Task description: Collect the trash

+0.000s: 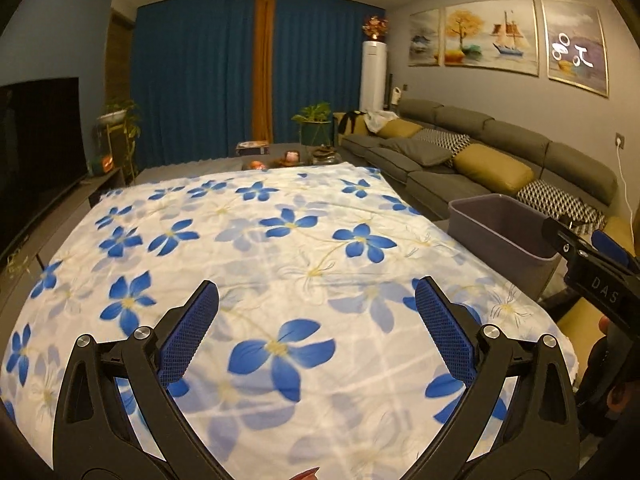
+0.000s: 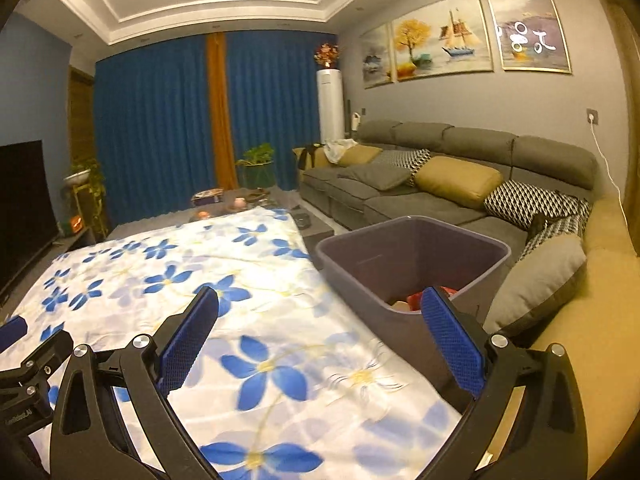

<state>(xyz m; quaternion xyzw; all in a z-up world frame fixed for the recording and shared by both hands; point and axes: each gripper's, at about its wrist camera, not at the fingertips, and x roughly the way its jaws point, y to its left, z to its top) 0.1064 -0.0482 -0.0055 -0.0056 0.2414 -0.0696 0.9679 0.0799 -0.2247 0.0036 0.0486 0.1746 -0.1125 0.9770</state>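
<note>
Filling most of both views, a white cloth printed with blue flowers (image 1: 288,240) lies spread flat over a low surface in a living room, with a long grey sofa (image 1: 472,152) running along its right side under three framed paintings (image 1: 490,34) and deep blue curtains (image 1: 200,80) closing the far wall. A dark television screen (image 1: 36,140) stands at the left. Just off the cloth's right edge, between it and the sofa, sits a grey plastic bin (image 2: 404,264); the right wrist view looks into it and shows red and pale scraps of trash (image 2: 416,300) lying at the bottom. The left gripper (image 1: 316,320) hangs over the near part of the cloth with its blue-padded jaws spread wide and nothing between them. The right gripper (image 2: 320,324) hangs just in front of the bin, its jaws equally wide apart and empty.
</note>
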